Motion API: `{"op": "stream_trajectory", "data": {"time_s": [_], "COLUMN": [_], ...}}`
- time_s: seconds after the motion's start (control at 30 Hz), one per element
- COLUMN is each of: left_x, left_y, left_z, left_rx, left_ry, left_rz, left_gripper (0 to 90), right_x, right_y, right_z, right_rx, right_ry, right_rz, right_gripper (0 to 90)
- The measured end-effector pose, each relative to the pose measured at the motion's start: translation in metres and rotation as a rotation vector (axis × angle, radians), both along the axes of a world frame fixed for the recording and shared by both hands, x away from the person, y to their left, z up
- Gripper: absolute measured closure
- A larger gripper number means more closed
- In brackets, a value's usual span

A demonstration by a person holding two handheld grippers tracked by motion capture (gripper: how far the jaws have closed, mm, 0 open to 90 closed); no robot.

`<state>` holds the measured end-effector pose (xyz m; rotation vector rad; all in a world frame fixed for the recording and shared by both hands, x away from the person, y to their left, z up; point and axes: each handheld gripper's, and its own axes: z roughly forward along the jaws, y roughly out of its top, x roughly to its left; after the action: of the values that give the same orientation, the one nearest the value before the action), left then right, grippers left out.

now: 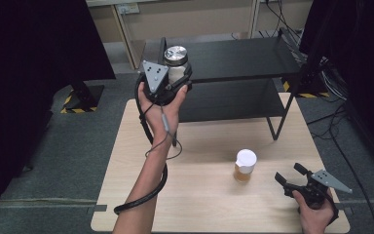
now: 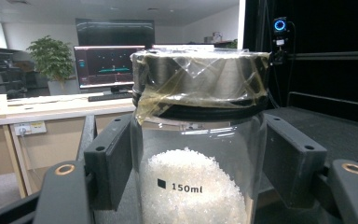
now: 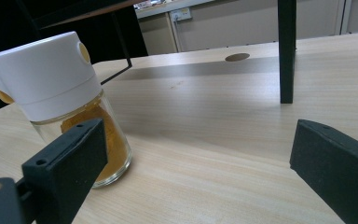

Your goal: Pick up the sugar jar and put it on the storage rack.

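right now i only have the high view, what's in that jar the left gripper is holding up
Observer: The glass jar holds white crystals, with a 150ml mark on its side.
Operator: lid on ok
Observer: Its metal lid is taped down with clear tape.
Operator: and the right gripper, anything in it
Observer: No. The right gripper is open, and the spice jar of orange powder stands on the table just beyond one jaw.

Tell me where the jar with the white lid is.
The white-lidded jar stands on the table, centre-right in the high view, just left of the open right gripper, below the black shelf.
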<state>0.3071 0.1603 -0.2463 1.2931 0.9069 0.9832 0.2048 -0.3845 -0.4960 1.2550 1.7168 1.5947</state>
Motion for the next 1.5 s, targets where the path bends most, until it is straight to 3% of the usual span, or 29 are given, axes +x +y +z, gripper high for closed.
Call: {"op": "stream_trajectory", "data": {"time_s": [0.4,1.0,1.5], "left_x": [0.016,0.042,0.05], "left_y": [-0.01,-0.021,-0.021], "left_z": [0.008,0.014,0.013], "left_rx": [0.016,0.034,0.035], "left_ry": [0.005,0.014,0.024], "left_rz": [0.047,0.073,0.092], "left_gripper": [31.0,30.9,30.9], "right_x": [0.001,0.002,0.002], "right_y": [-0.001,-0.002,-0.001], "right_z": [0.0,0.0,0.001], "right_rx": [0.004,0.005,0.0], "right_ry": [0.003,0.007,0.008], "right_rz": [0.004,0.009,0.011], "right_gripper": [4.3,4.3,4.3]}}
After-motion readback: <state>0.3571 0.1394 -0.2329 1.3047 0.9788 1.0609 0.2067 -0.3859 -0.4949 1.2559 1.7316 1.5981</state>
